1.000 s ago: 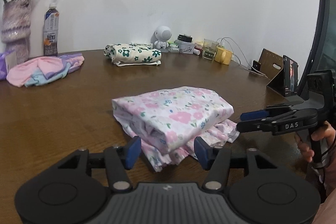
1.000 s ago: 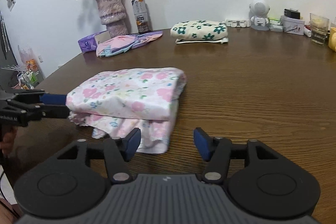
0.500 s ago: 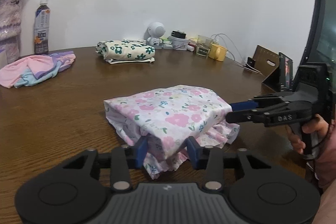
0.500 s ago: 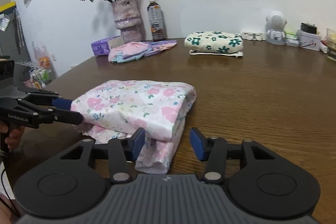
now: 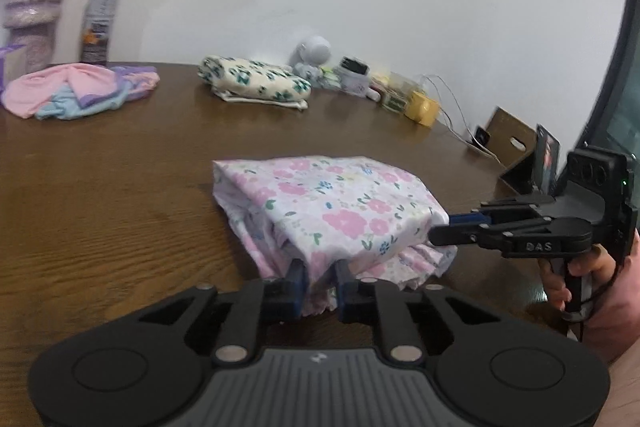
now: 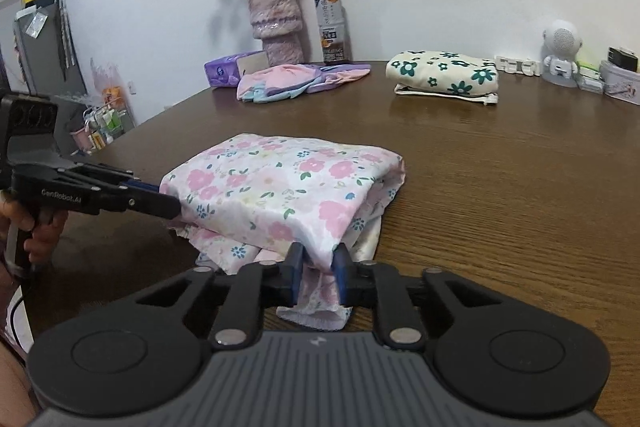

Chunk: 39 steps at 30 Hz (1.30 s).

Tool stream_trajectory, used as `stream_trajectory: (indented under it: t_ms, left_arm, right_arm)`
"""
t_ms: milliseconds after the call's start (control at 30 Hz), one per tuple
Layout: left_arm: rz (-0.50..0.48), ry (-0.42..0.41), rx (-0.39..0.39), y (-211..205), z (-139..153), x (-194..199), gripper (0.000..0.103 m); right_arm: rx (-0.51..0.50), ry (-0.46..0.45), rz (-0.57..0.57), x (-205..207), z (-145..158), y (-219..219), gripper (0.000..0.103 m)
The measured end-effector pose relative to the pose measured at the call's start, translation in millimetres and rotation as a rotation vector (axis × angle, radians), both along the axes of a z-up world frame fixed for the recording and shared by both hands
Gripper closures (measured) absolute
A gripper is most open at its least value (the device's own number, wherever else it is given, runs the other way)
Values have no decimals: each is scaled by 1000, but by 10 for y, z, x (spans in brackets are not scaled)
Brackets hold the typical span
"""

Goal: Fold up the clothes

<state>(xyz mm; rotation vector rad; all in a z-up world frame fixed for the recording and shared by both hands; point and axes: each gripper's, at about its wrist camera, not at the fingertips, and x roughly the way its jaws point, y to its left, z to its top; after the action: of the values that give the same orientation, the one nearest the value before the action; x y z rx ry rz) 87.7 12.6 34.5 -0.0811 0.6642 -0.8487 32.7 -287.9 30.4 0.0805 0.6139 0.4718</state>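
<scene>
A folded pink floral garment [image 5: 332, 211] [image 6: 280, 191] lies on the brown wooden table [image 5: 100, 211]. My left gripper [image 5: 319, 285] is closing, its blue pads pinching the garment's near left corner, which is bunched between them. My right gripper [image 6: 317, 267] is closing too, its pads pressing on the near right corner of the cloth. Each gripper shows in the other's view from the side: the right gripper [image 5: 444, 227] and the left gripper [image 6: 168, 201] both meet the garment's edge. A hand [image 5: 576, 279] holds the right gripper's handle.
A folded cream garment with green flowers [image 6: 444, 73] and a pink and purple cloth pile [image 6: 296, 83] lie at the table's far side. A vase of flowers [image 6: 276, 23], a bottle [image 6: 332, 27], a tissue pack [image 6: 230, 69], a white figurine [image 6: 562, 51] and small items line the wall.
Both grippers have closed from wide open onto the near corners of the floral garment. The near edge of the cloth is now bunched and slightly raised.
</scene>
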Motion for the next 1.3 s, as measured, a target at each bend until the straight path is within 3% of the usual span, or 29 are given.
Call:
stream_trajectory:
  t_ms: [33,67,200,267,400,567,700,767,800,933,1033,1200,1300]
  left_arm:
    - [15,-7,-15,27,44,-10,66]
    - [30,-14,-29,54,88,-19,54]
    - [97,-58,-38,-2,251,19,33]
    - [150,-50,-18,-91,285,112,27]
    - [205,-43,44,-310,303,268,29]
    - [208,-145,220,-589,267,201,30]
    - [171,-213,248,-679,333,124,31]
    - [120,-253,270,-762,375,94,48]
    - [88,-263,285,-817,383,92,52]
    - [-4,-245,366,-1011,251,141,73]
    - [-30,-226,404,-1053,146,156,73]
    - [-24,-247,379,-995,231,105,73]
    - [-51,-237,420,-1041,170,126,73]
  right_arm:
    - [26,-1,-12,-5,38,-39,59]
    - [52,-3,-23,-10,75,-78,57]
    - [173,15,-91,78,187,-223,42]
    - [220,39,-152,204,203,-264,41]
    - [259,76,-230,480,188,-244,41]
    - [97,98,-199,621,82,62,41]
    - [25,25,-200,498,149,177,41]
    - [1,-39,-167,419,268,234,45]
    - [-1,-55,-139,398,314,269,56]
    - [-67,8,-43,503,255,444,76]
    - [-110,45,-21,547,158,512,77]
    - [-89,15,-6,520,255,518,76]
    - [-140,44,11,572,186,612,76]
